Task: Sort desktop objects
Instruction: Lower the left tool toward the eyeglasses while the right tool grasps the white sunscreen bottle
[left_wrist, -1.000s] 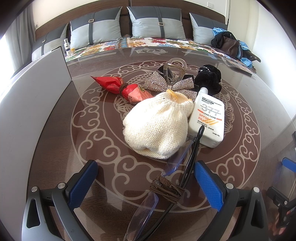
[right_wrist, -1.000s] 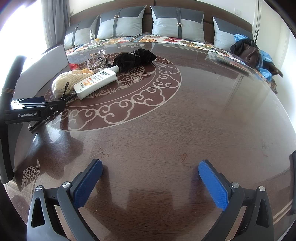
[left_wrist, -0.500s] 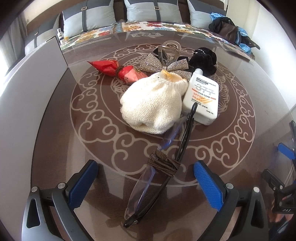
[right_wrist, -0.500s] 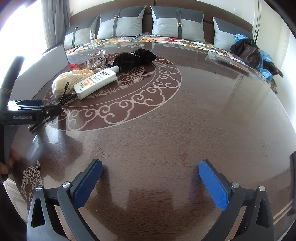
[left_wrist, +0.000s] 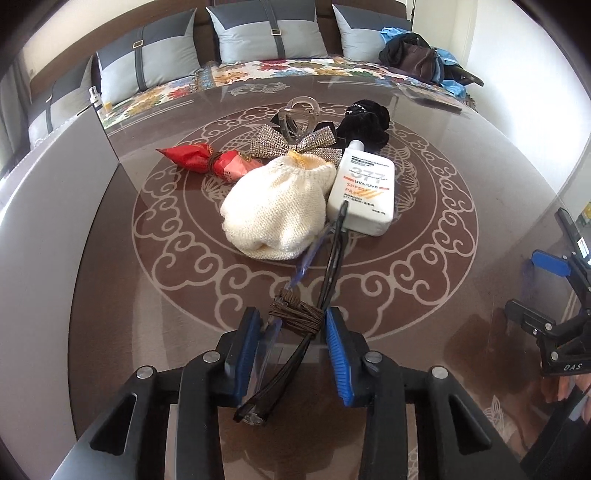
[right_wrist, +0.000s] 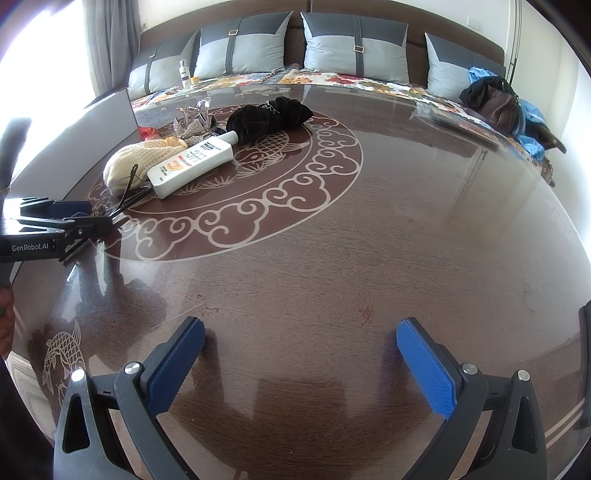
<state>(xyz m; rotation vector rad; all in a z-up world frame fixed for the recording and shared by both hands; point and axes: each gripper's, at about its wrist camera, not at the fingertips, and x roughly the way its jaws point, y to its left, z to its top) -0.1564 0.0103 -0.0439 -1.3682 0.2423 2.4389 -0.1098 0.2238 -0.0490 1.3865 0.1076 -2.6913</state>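
Observation:
Folded black-rimmed glasses (left_wrist: 280, 373) with a brown hair tie (left_wrist: 295, 317) wound round them lie on the glass table (left_wrist: 424, 332). My left gripper (left_wrist: 292, 318) straddles them at the tie. Its jaws are closing, and both blue pads (left_wrist: 334, 343) sit against the glasses. From the right wrist view the left gripper (right_wrist: 92, 221) is low at the far left, with the glasses' arms (right_wrist: 129, 188) sticking out ahead of it. My right gripper (right_wrist: 301, 332) is open over bare table with nothing between its fingers.
Beyond the glasses lie a cream knitted pouch (left_wrist: 277, 214), a white sunscreen tube (left_wrist: 364, 192), a red wrapped packet (left_wrist: 207, 162), a rhinestone bow (left_wrist: 291, 146), a clear claw clip (left_wrist: 299, 114) and a black scrunchie (left_wrist: 365, 122). A grey panel (left_wrist: 48, 206) borders the left.
The left jaws have gone from wide open to closed in on the glasses at the hair tie. The left hand has shifted and rolled slightly. The right gripper has not moved.

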